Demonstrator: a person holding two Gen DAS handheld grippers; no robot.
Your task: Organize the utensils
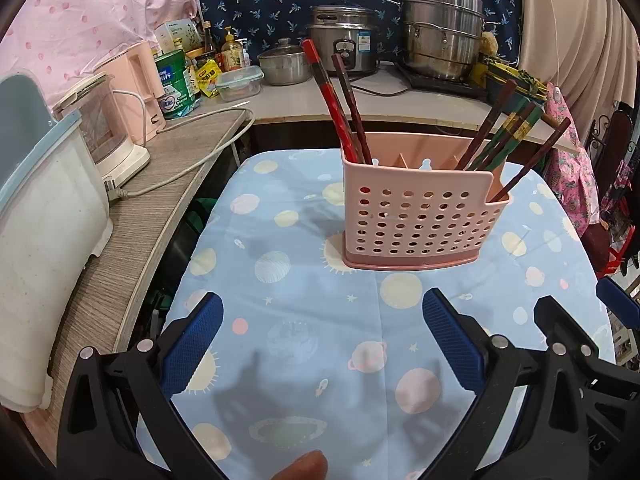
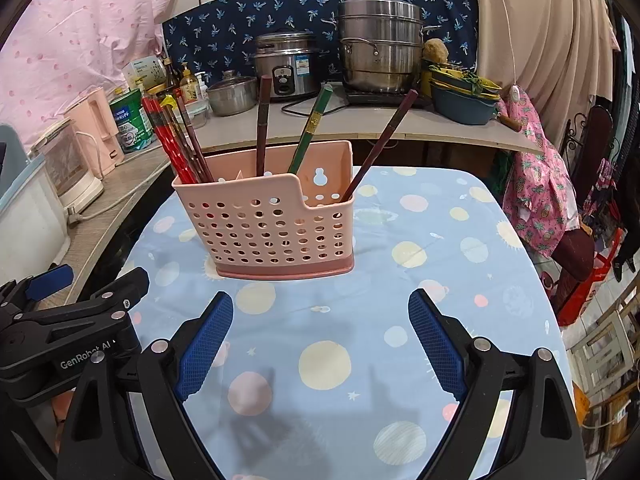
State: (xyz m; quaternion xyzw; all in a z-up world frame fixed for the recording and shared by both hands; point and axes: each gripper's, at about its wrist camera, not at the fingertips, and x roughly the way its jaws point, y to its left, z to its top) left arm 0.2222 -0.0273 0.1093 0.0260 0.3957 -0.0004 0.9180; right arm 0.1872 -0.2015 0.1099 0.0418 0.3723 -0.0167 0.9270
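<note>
A pink perforated utensil holder (image 1: 420, 220) stands upright on the table covered by a blue planet-print cloth (image 1: 304, 320). Red and dark chopsticks (image 1: 336, 100) lean in its left compartment; dark and green chopsticks (image 1: 508, 128) lean in its right part. The holder also shows in the right wrist view (image 2: 268, 228), with red chopsticks (image 2: 176, 140) at its left and dark and green ones (image 2: 312, 128) further right. My left gripper (image 1: 322, 320) is open and empty, short of the holder. My right gripper (image 2: 320, 320) is open and empty, beside the left one.
A wooden side counter (image 1: 168, 200) at the left carries a white appliance (image 1: 44, 240), a glass kettle (image 1: 108, 128) and a cable. The back counter (image 1: 380, 100) holds pots, a rice cooker (image 1: 348, 40), bottles and tins. Pink cloth hangs at the right (image 2: 536, 188).
</note>
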